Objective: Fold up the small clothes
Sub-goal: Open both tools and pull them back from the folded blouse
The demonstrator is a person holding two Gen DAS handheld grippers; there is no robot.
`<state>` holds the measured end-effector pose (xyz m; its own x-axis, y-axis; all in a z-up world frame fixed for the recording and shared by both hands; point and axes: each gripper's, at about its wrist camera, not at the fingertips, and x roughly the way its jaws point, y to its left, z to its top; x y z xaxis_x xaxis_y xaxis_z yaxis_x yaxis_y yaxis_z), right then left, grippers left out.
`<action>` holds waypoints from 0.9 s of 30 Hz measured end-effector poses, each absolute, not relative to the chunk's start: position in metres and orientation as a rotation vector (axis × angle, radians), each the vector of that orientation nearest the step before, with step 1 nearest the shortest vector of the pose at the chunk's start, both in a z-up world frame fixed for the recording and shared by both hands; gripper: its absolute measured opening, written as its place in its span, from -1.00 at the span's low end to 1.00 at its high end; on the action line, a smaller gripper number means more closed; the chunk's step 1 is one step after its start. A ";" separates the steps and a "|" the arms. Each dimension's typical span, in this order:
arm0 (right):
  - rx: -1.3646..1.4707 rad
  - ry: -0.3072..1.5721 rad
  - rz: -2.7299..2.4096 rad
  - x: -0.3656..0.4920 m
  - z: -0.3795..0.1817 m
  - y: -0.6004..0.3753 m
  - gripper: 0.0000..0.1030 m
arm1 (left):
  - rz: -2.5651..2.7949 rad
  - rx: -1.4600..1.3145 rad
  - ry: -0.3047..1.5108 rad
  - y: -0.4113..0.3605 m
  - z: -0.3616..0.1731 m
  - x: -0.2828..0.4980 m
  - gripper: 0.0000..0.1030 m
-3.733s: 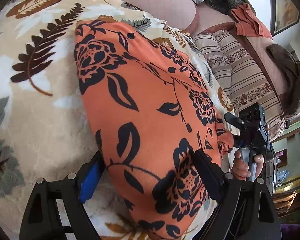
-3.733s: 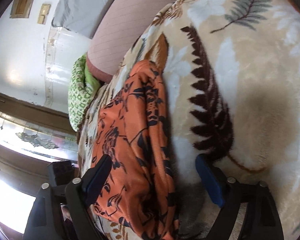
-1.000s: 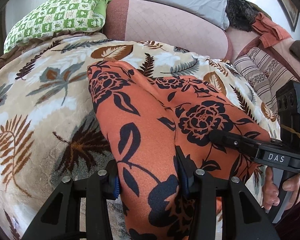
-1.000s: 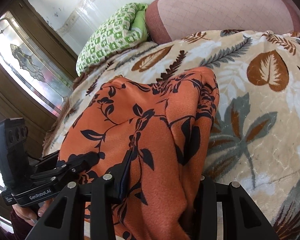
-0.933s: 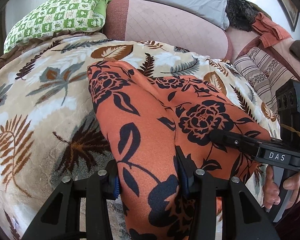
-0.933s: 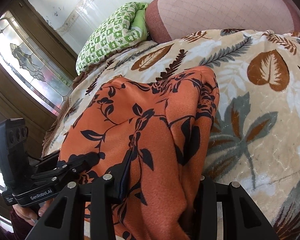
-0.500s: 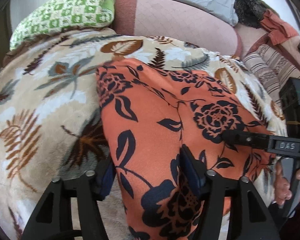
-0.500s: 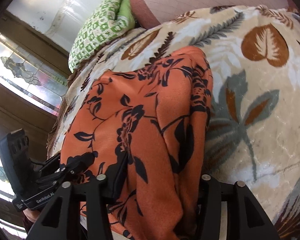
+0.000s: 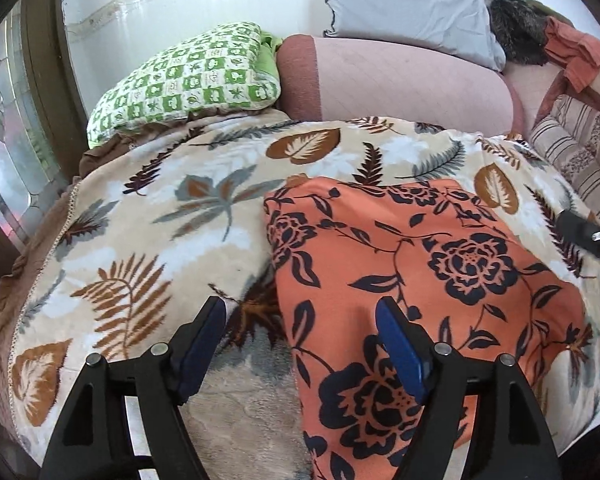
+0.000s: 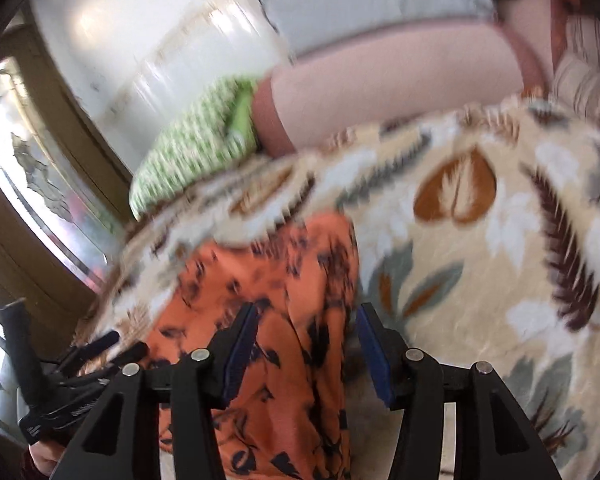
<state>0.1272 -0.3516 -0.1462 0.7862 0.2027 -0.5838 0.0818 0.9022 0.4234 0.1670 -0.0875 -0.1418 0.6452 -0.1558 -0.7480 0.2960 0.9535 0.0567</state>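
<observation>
On the leaf blanket [image 9: 148, 240], the orange garment [image 9: 400, 272] seemingly lies released.

No lettering can be read anywhere here; the pale marking on the other tool [image 10: 56, 420], at the lower left of the right wrist view, is too blurred.

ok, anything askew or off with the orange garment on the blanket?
Nothing stands out. The orange garment lies folded and flat on the blanket, edges fairly straight. Left gripper is opening, pads off the cloth. The right wrist view is motion-blurred.
</observation>
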 end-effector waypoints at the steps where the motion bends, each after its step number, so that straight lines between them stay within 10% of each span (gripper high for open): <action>1: 0.425 0.647 0.081 0.127 -0.142 -0.347 -0.15 | -0.246 0.193 0.832 -0.088 -0.144 0.168 0.51; 11: 0.234 0.980 0.126 0.168 -0.199 -0.295 -0.33 | -0.176 0.250 0.889 -0.090 -0.169 0.176 0.62; 27: 0.218 0.665 -0.065 0.062 -0.103 -0.275 -0.31 | -0.099 0.195 0.653 -0.060 -0.046 0.091 0.78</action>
